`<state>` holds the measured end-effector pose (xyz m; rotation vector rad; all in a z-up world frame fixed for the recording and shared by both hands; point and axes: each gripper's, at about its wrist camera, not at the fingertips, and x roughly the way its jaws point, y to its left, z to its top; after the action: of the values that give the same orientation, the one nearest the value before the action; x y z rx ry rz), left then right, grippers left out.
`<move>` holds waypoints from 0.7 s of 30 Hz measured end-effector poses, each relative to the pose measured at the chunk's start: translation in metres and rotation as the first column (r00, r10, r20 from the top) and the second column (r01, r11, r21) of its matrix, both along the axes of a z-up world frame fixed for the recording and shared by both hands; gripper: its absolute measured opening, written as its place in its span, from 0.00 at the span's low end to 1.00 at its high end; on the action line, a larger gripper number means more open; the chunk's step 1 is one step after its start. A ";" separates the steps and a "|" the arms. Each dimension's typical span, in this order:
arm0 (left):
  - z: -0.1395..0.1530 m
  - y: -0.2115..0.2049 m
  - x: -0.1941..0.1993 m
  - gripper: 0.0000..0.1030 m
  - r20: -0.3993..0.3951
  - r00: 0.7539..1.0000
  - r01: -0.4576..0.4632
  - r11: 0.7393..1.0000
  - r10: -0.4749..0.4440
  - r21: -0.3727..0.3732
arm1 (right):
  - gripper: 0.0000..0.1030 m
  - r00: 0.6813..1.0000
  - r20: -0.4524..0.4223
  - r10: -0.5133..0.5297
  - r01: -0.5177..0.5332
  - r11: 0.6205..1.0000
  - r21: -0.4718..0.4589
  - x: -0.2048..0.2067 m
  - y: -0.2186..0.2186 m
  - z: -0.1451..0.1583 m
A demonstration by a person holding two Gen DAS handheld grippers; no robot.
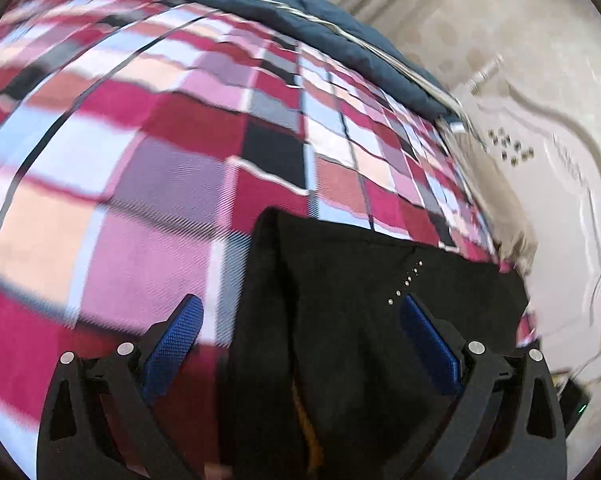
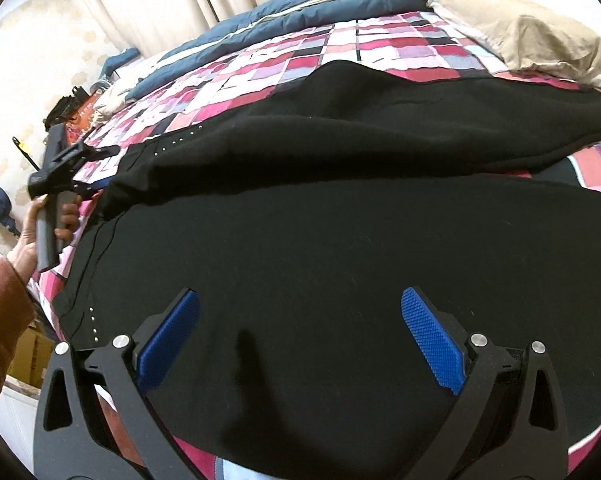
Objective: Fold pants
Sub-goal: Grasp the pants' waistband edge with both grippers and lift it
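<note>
Pants (image 2: 340, 220): matt black cloth, soft, faintly fuzzy; row of small shiny studs (image 2: 178, 140) on one seam. Bedspread (image 1: 140, 160): woven checked cloth, fine twill ribbing visible up close. Quilt (image 2: 300, 12): matt blue padded fabric. Right gripper (image 2: 300, 340): matt black plastic arms, blue pads (image 2: 432, 344) with rough knurled texture, bright polished metal pins (image 2: 476, 339). Left gripper (image 1: 300, 340): same finish.

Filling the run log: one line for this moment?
pants: spread on checked bedspread | left tool: open, over pants edge | right tool: open, above pants
</note>
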<state>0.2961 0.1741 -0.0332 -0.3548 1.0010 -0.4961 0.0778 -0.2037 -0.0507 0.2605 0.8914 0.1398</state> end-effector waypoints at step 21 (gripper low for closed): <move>-0.008 -0.019 0.024 0.13 -0.085 0.992 0.095 0.993 -0.089 0.065 | 0.98 0.936 0.006 0.351 -0.346 0.927 -0.146 0.212 -0.041 0.066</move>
<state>0.3198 0.1549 -0.0412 -0.2699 1.1150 -0.5327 0.2895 -0.2446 0.0156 -0.0374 0.9054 0.4079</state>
